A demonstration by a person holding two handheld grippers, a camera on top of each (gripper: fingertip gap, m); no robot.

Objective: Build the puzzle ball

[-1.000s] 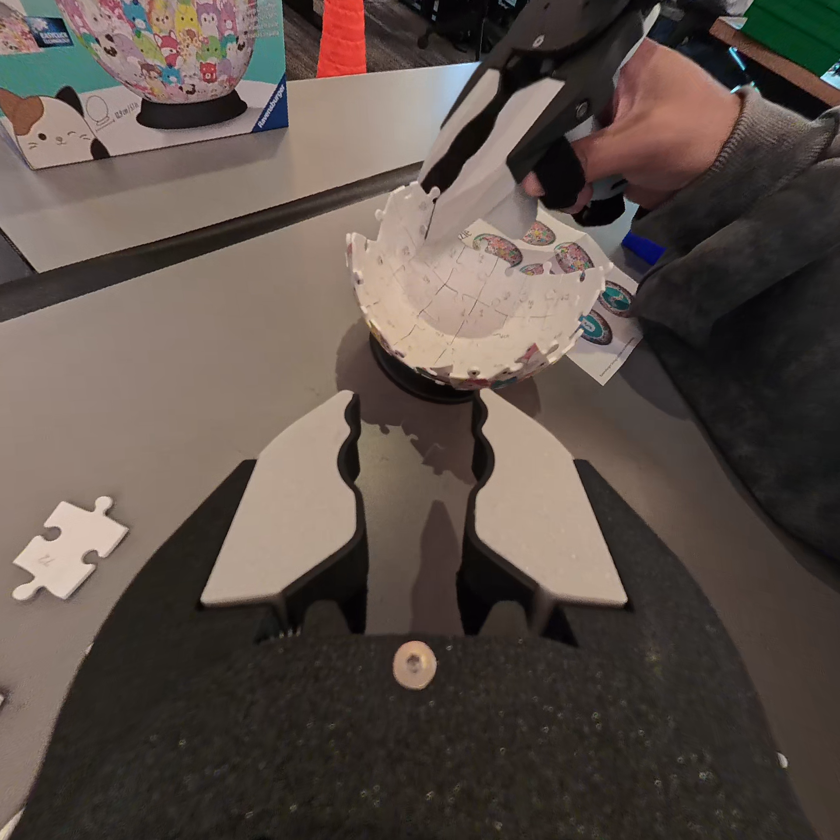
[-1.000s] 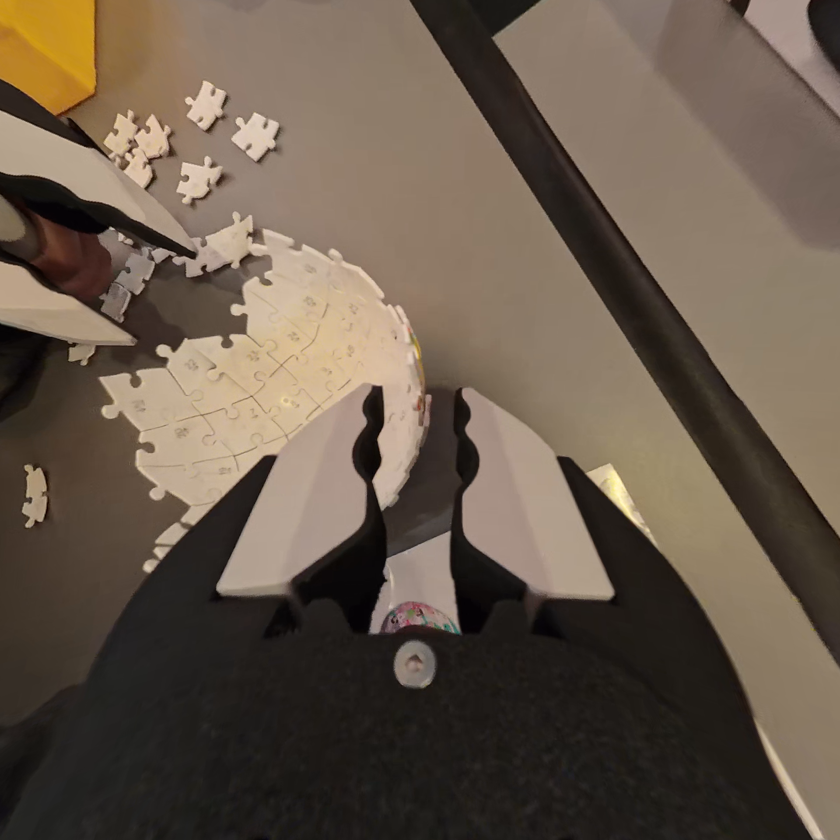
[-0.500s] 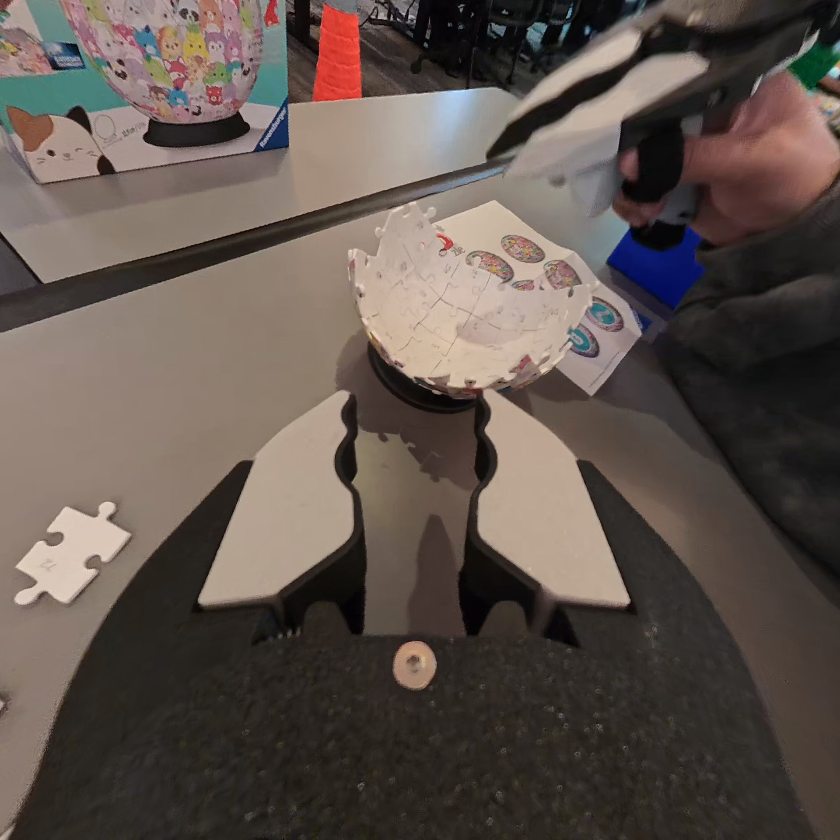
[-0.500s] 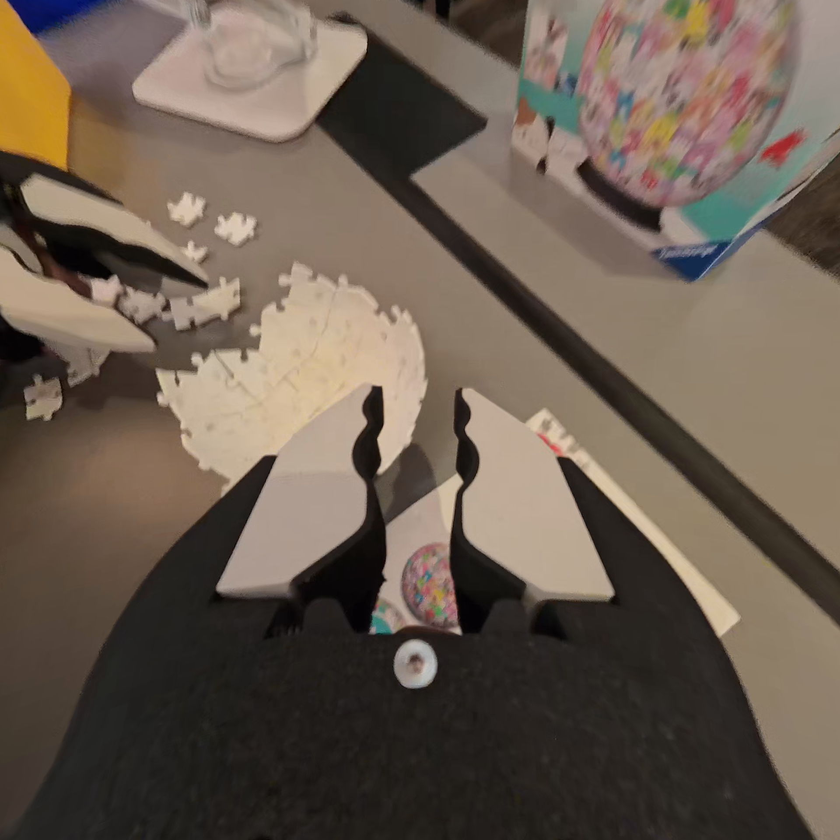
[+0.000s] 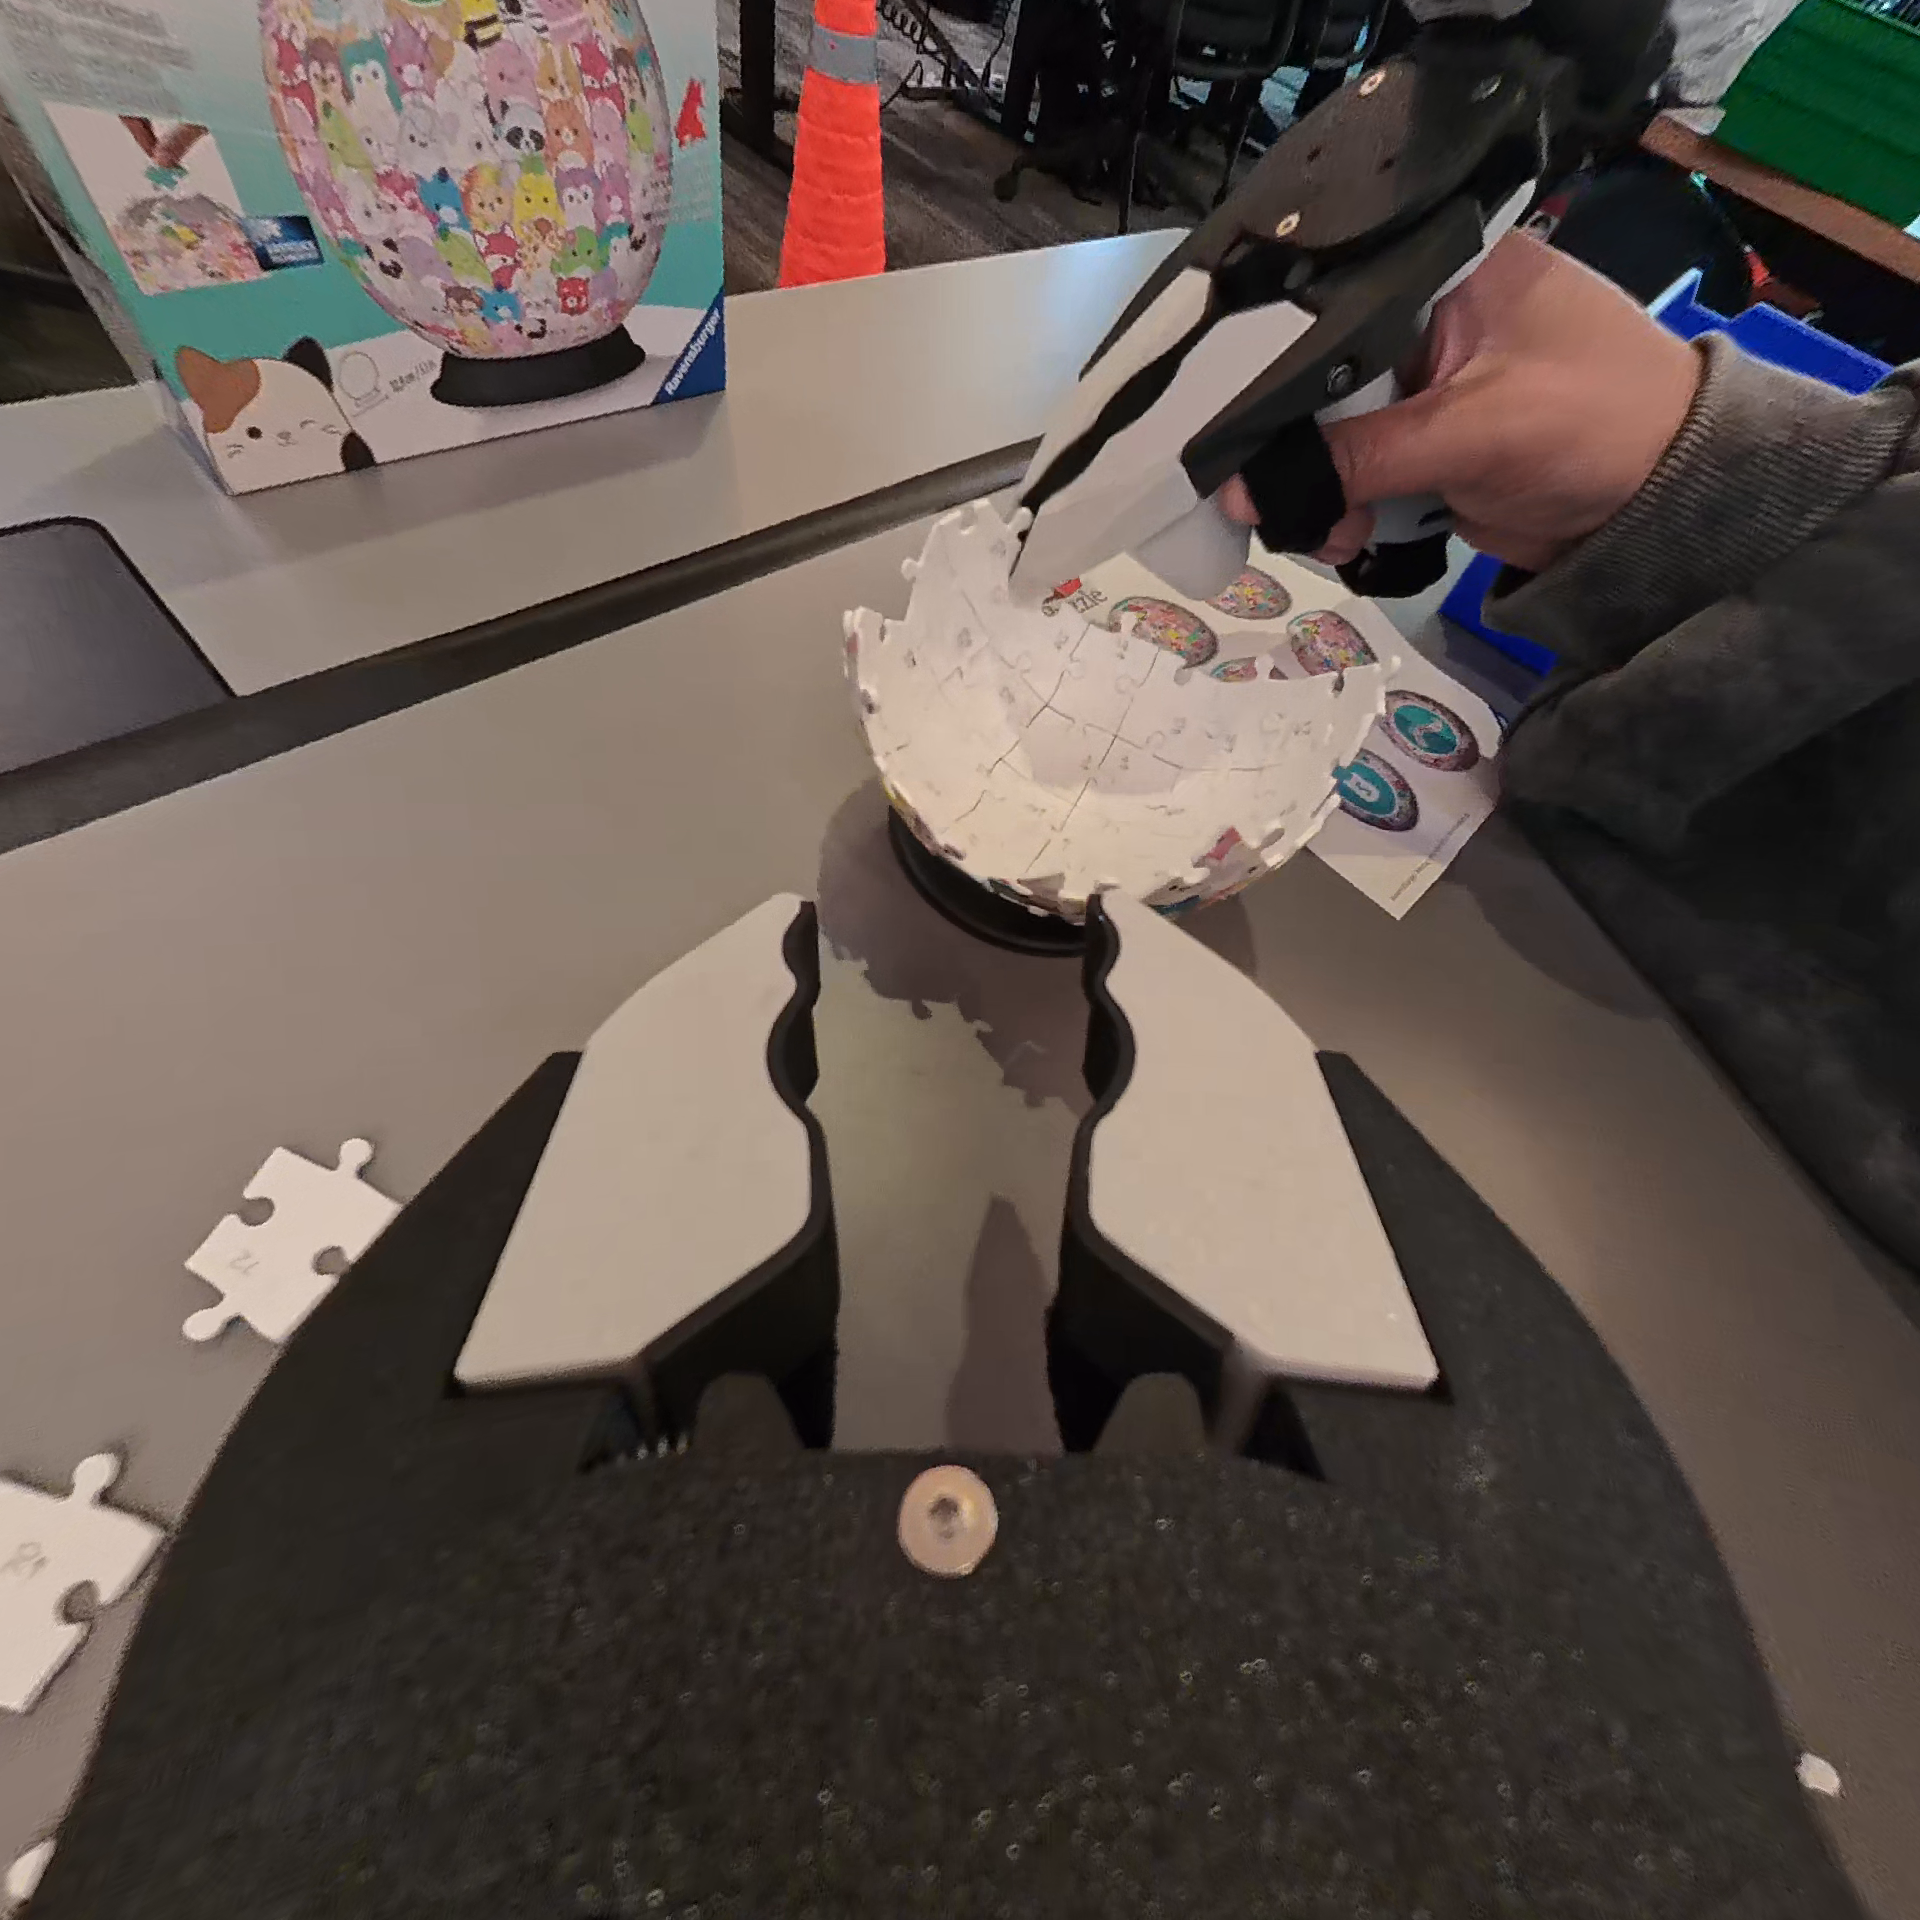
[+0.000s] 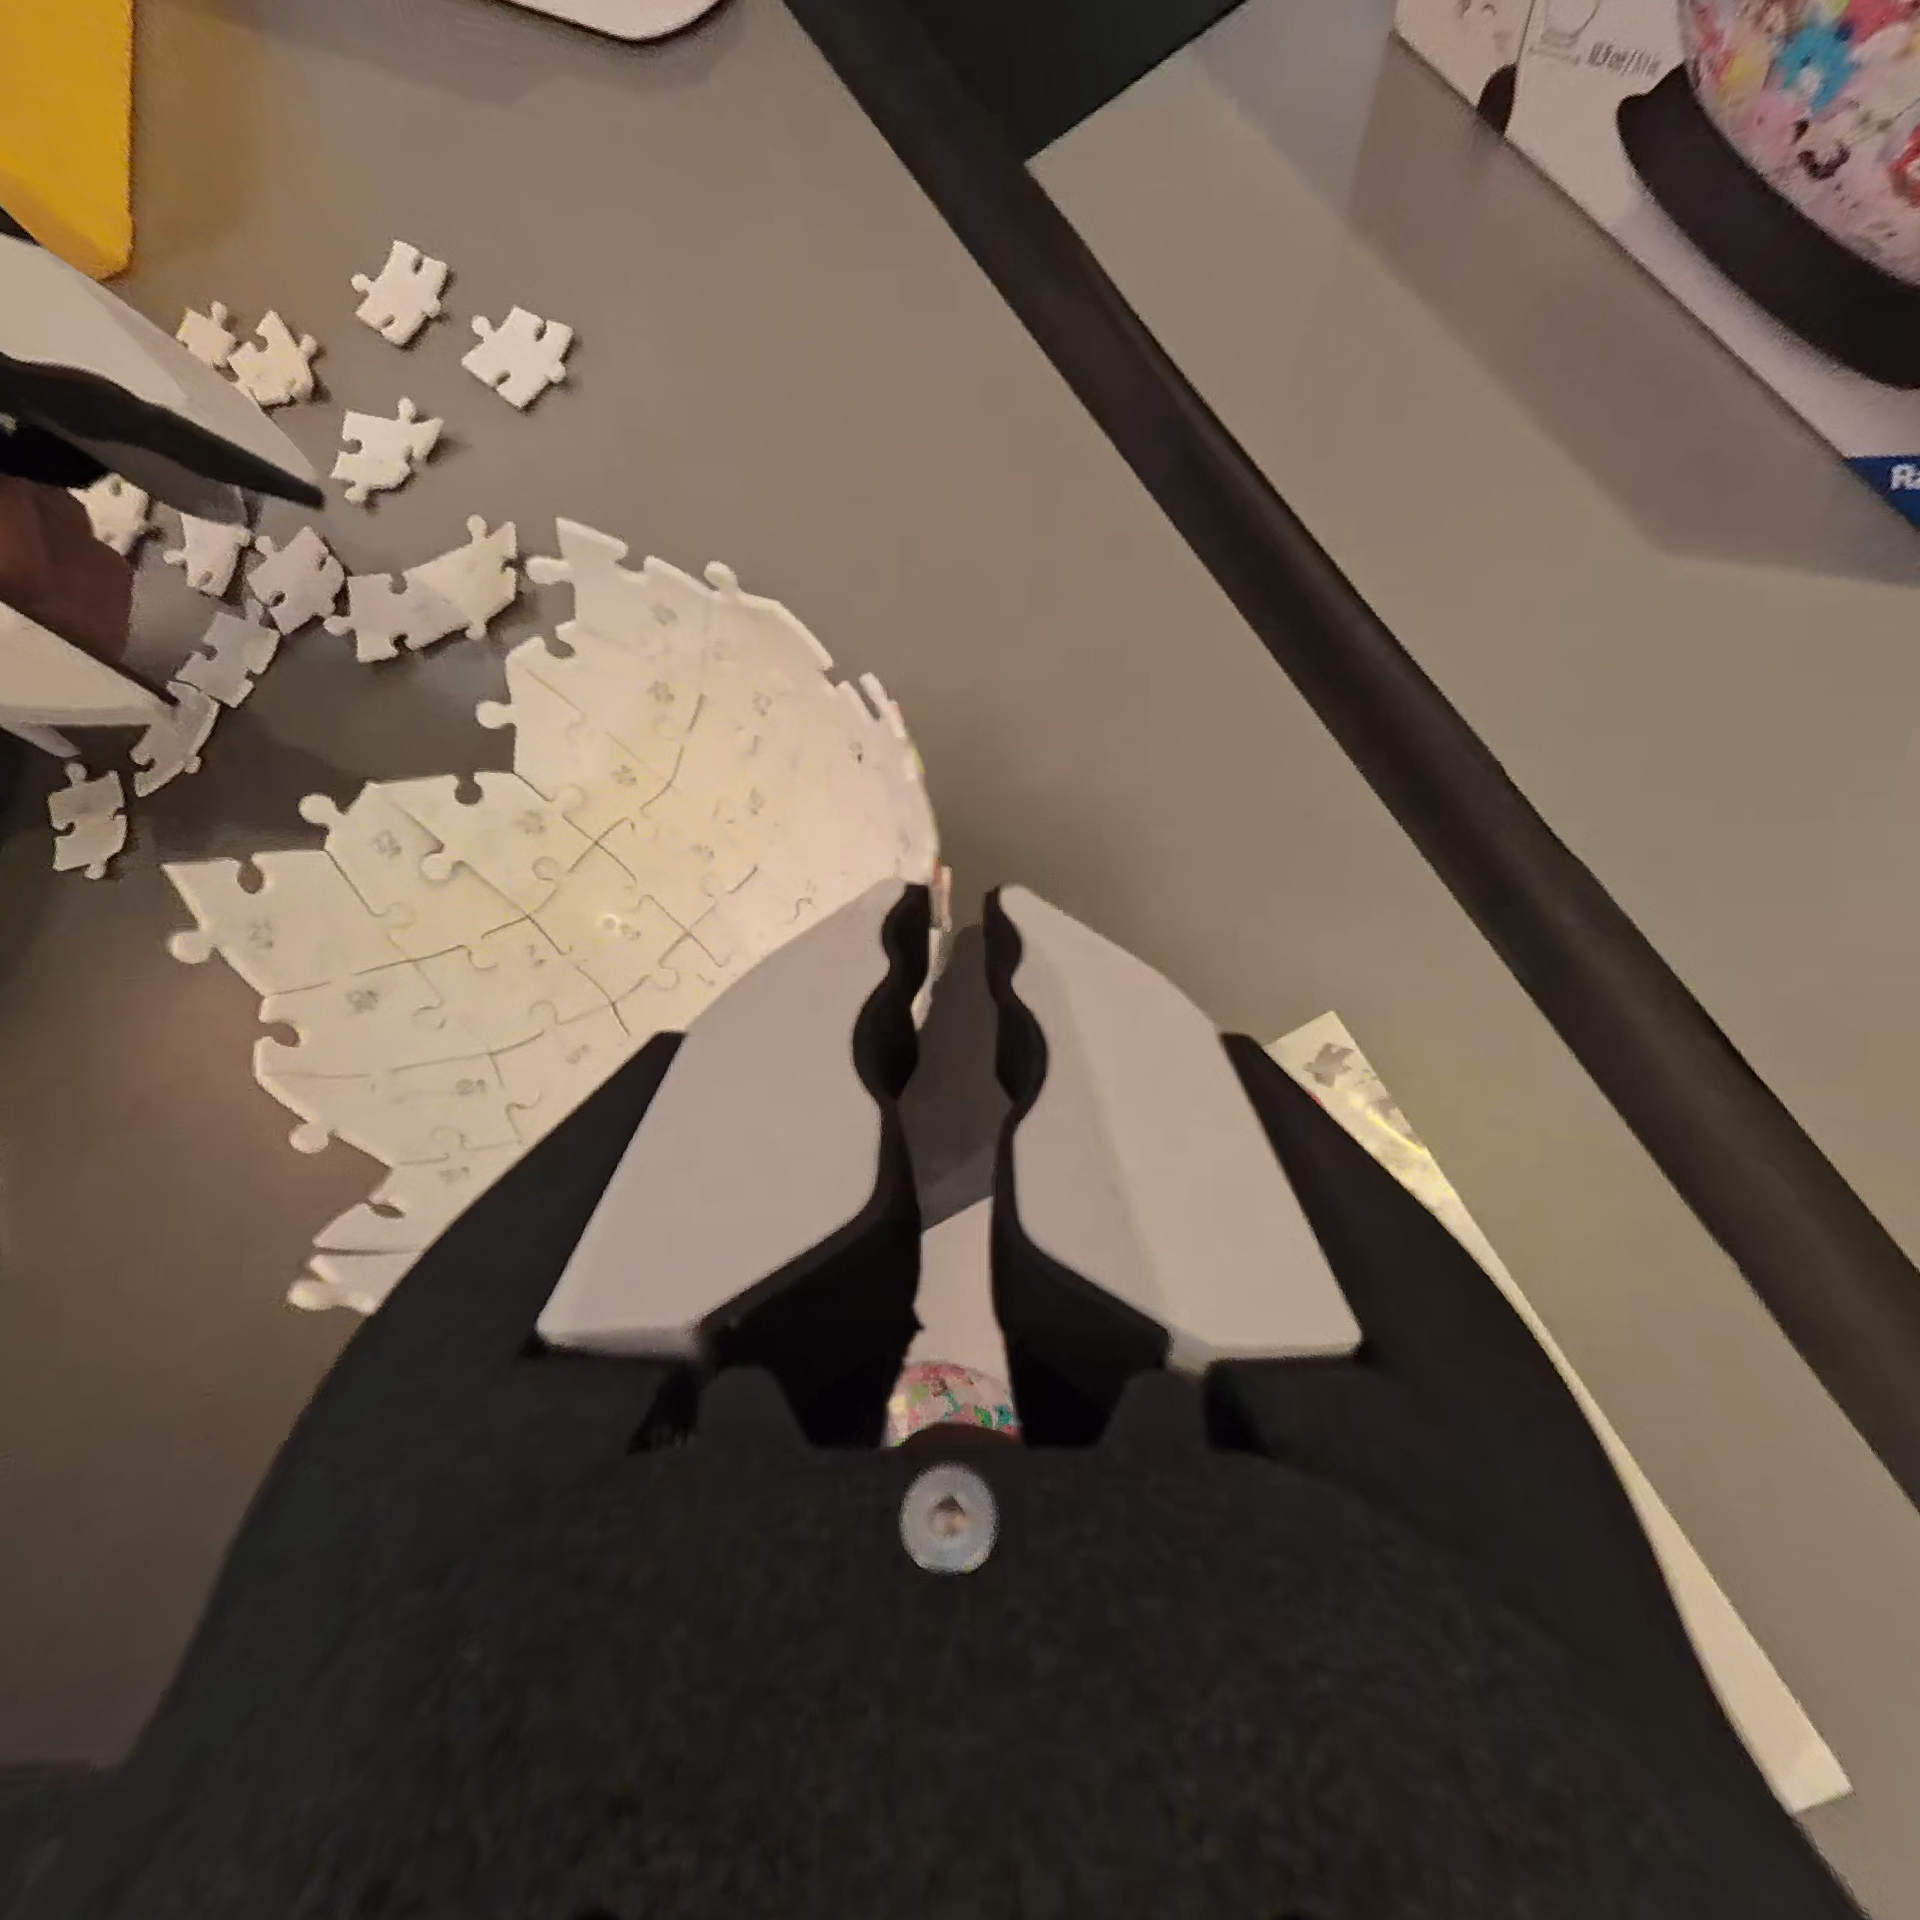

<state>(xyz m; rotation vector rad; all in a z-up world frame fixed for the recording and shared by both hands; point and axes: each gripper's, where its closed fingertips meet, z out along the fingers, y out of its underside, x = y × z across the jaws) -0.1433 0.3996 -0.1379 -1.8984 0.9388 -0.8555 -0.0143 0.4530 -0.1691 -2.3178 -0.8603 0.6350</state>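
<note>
Half-built puzzle ball is a white bowl of joined pieces, sitting on its black stand on the grey table. It opens upward, printed side out. As a bowl it has no real long axis. The rim is uneven, and the tallest tongue of pieces is on the far-left side in the left wrist view.

My right gripper is on that tall rim. It comes in from the upper right, with its long axis slanting down toward the shell. Its fingers are almost together with the rim edge between them, and I judge it is pinching the rim. The right arm is clearly the nearer one, since it is touching.

My left gripper has its fingers apart and holds nothing. It hangs low over the table, pointing straight at the shell, which lies dead ahead just beyond the tips.

The loose pieces lie white side up, scattered beside the shell on the left gripper's side. One more piece lies near its left finger. The next move likely turns on the left gripper swinging sideways to those pieces while the right steadies the rim.

The puzzle box and leaflet are behind and beside the shell.
</note>
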